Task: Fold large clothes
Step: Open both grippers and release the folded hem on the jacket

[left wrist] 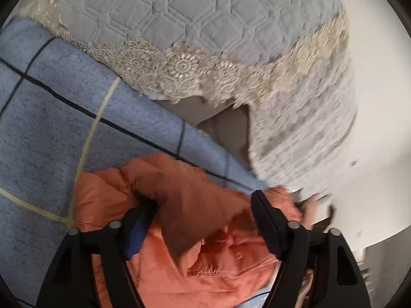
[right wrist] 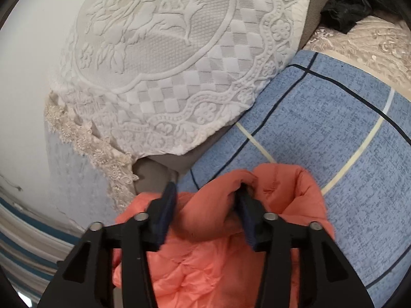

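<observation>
An orange padded jacket [left wrist: 195, 231] lies bunched on a blue checked sheet [left wrist: 51, 128]. In the left wrist view my left gripper [left wrist: 203, 205] stands open over it, its jaws wide apart. A fold of the jacket bulges up between them and drapes over the left fingertip [left wrist: 143, 213]. In the right wrist view the same jacket [right wrist: 205, 269] sits under my right gripper [right wrist: 205, 192], which is open with a hump of orange fabric between its fingers. The right fingertip [right wrist: 244, 195] is tucked against a fold. Neither gripper's pads pinch the cloth.
A grey quilted cover with beige lace trim [left wrist: 179, 71] lies beyond the sheet. A white embossed cushion [right wrist: 167, 64] stands to the left of the blue sheet [right wrist: 334, 128]. A black bundle [right wrist: 346, 2] sits at the far right. A blurred hand [left wrist: 312, 205] shows beside the jacket.
</observation>
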Demonstrator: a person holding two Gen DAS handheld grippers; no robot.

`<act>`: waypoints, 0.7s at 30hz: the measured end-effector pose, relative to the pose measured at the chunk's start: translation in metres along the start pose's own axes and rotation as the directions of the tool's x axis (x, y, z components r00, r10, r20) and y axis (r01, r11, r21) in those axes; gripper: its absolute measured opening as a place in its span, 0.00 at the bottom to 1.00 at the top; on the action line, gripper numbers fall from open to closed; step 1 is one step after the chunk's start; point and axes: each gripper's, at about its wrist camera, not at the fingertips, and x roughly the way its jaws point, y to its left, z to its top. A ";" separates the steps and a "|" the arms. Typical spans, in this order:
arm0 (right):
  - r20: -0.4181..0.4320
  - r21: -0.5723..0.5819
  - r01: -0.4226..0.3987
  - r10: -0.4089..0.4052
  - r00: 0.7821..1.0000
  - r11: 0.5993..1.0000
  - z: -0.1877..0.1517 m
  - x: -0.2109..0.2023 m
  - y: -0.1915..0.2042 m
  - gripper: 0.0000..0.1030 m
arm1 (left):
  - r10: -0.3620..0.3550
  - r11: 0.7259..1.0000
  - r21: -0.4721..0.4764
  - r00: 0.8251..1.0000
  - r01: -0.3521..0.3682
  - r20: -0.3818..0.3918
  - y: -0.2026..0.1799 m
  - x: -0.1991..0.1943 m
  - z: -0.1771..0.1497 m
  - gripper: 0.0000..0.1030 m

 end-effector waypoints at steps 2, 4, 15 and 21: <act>0.017 -0.004 0.007 -0.007 1.000 1.000 0.001 -0.003 0.004 0.54 | 0.027 1.000 0.009 0.999 -0.027 0.035 -0.001 -0.007 0.001 0.79; 0.060 -0.041 0.050 -0.047 0.997 0.998 0.001 -0.008 0.012 0.57 | 0.071 0.996 0.054 0.993 -0.076 0.093 -0.007 -0.017 0.002 0.79; 0.156 -0.527 0.247 -0.193 0.969 0.813 -0.053 -0.027 0.078 0.58 | 0.146 0.933 0.305 0.975 -0.193 0.170 -0.062 -0.049 -0.036 0.82; -0.037 -0.736 0.076 -0.152 0.988 0.673 -0.134 -0.006 0.101 0.58 | 0.222 0.854 0.485 0.975 -0.188 -0.014 -0.086 -0.005 -0.107 0.82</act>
